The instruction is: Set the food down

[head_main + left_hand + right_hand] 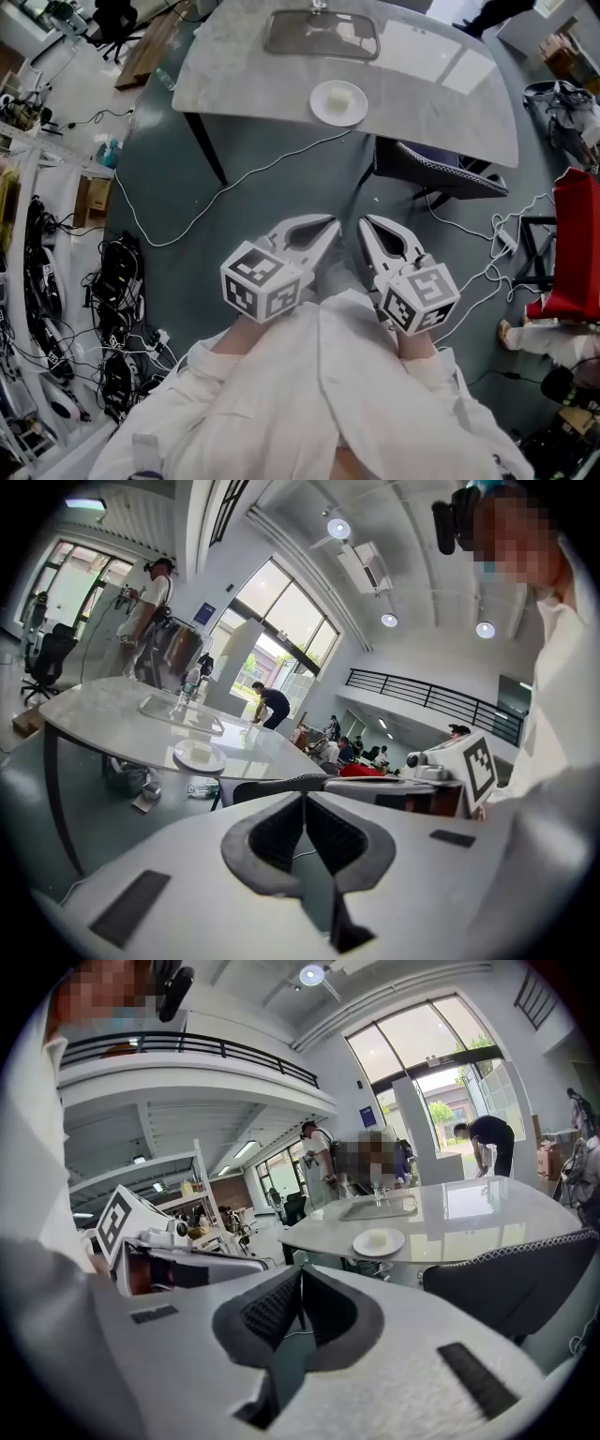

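Note:
A small pale piece of food (341, 97) lies on a white plate (325, 111) near the front edge of the grey marble table (431, 84). The same plate shows in the left gripper view (199, 755) and the right gripper view (378, 1241). Both grippers hang side by side over the floor, close to the person's body and well short of the table. My left gripper (330, 228) (303, 799) is shut with nothing in it. My right gripper (366, 225) (300, 1274) is shut and empty too.
A clear glass tray (322, 35) sits behind the plate on the table. A dark chair (436, 172) stands at the table's front right. Cables (234, 183) run across the grey floor. Clutter and shelving (37, 281) line the left; a red object (577, 244) stands right.

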The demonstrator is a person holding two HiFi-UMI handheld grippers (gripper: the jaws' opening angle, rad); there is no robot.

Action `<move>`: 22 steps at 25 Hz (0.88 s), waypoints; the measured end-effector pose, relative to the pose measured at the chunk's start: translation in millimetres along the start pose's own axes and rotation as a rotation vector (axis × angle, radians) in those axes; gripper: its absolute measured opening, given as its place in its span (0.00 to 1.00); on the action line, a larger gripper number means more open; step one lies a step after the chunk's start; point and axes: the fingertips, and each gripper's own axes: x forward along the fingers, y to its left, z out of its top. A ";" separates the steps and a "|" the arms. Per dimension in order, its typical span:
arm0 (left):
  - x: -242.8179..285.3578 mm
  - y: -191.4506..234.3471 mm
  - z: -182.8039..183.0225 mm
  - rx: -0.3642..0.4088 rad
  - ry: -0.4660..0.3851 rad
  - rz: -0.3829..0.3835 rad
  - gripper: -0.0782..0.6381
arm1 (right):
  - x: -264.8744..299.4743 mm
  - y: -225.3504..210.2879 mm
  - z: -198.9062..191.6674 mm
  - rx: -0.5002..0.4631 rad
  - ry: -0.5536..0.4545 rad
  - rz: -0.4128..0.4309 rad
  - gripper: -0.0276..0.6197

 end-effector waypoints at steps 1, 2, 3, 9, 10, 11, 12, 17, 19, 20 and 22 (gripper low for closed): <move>6.0 3.8 3.8 0.001 0.002 0.001 0.14 | 5.9 -6.4 4.2 -0.001 0.001 0.004 0.05; 11.6 7.6 7.4 0.000 0.004 0.003 0.14 | 11.7 -12.1 8.4 -0.002 0.003 0.009 0.05; 16.9 11.8 10.7 -0.002 0.006 0.007 0.14 | 17.4 -17.4 12.2 -0.003 0.006 0.015 0.05; 55.0 46.4 40.6 -0.018 -0.006 0.042 0.14 | 53.7 -55.9 43.1 -0.031 0.009 0.049 0.05; 60.5 50.4 47.0 -0.018 -0.013 0.045 0.14 | 58.0 -62.1 48.8 -0.036 0.008 0.050 0.05; 65.8 54.2 53.4 -0.017 -0.019 0.049 0.14 | 61.9 -68.4 54.3 -0.038 0.007 0.051 0.05; 71.2 58.3 59.6 -0.017 -0.024 0.053 0.14 | 66.0 -74.7 59.3 -0.040 0.008 0.053 0.05; 102.4 83.6 83.9 -0.034 -0.034 0.079 0.14 | 90.6 -109.4 77.8 -0.049 0.023 0.073 0.05; 115.3 94.4 94.9 -0.038 -0.043 0.092 0.14 | 102.3 -124.0 87.3 -0.053 0.025 0.084 0.05; 121.6 99.9 100.9 -0.040 -0.048 0.098 0.14 | 108.3 -130.5 92.7 -0.057 0.025 0.090 0.05; 134.0 109.5 111.6 -0.041 -0.059 0.109 0.14 | 119.0 -142.4 102.0 -0.068 0.023 0.102 0.05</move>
